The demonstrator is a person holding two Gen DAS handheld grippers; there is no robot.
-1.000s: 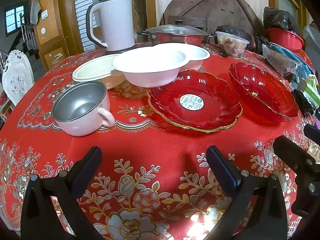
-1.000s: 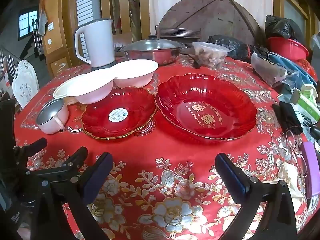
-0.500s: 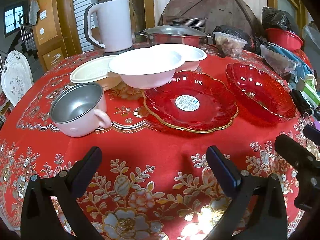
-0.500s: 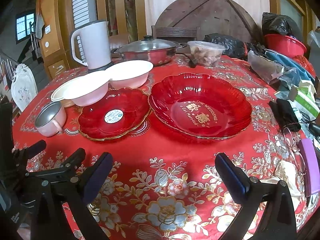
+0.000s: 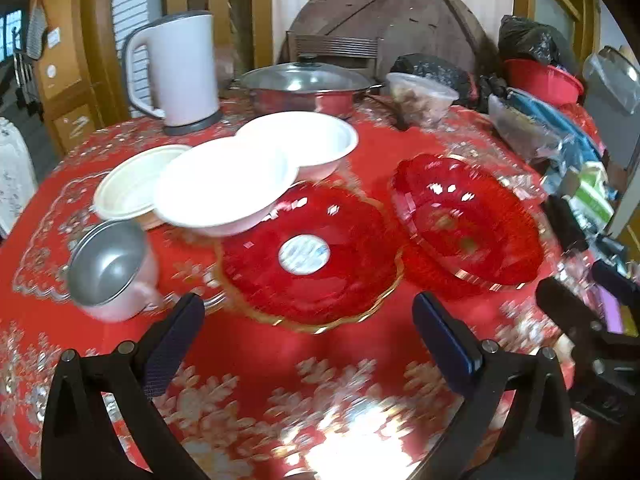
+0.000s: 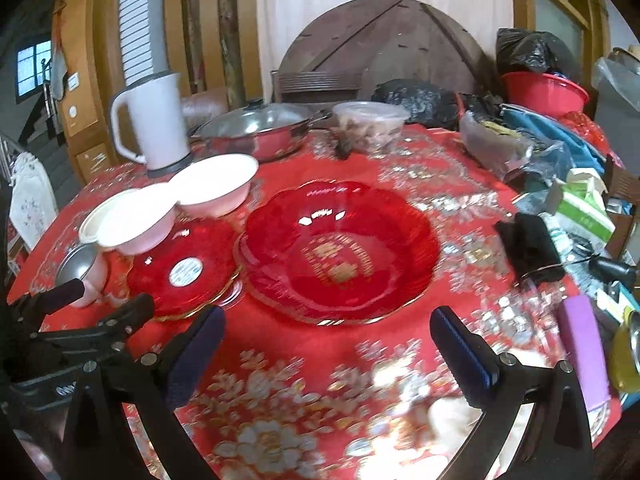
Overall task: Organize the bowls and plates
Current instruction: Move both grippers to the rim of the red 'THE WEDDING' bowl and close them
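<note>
On the red floral tablecloth lie a gold-rimmed red plate (image 5: 308,256) with a round sticker and a larger red scalloped dish (image 5: 466,220) to its right. Two pink-white bowls (image 5: 224,186) (image 5: 304,140) and a cream bowl (image 5: 128,184) sit behind the plate, and a pink cup with a steel liner (image 5: 110,268) stands left of it. My left gripper (image 5: 308,316) is open, hovering just short of the gold-rimmed plate's near edge. My right gripper (image 6: 326,328) is open before the large red dish (image 6: 340,252), whose near rim lies between its fingers. The gold-rimmed plate (image 6: 184,268) shows at left there.
A white kettle (image 5: 176,72), a lidded steel pot (image 5: 308,84) and a clear food tub (image 5: 424,94) stand at the back. Bags, boxes and a red basin (image 5: 540,80) crowd the right side. A purple object (image 6: 580,344) lies near the right table edge.
Both grippers have moved forward toward the red dishes, which now look larger and closer. The views are motion-blurred. Nothing on the table has shifted.
</note>
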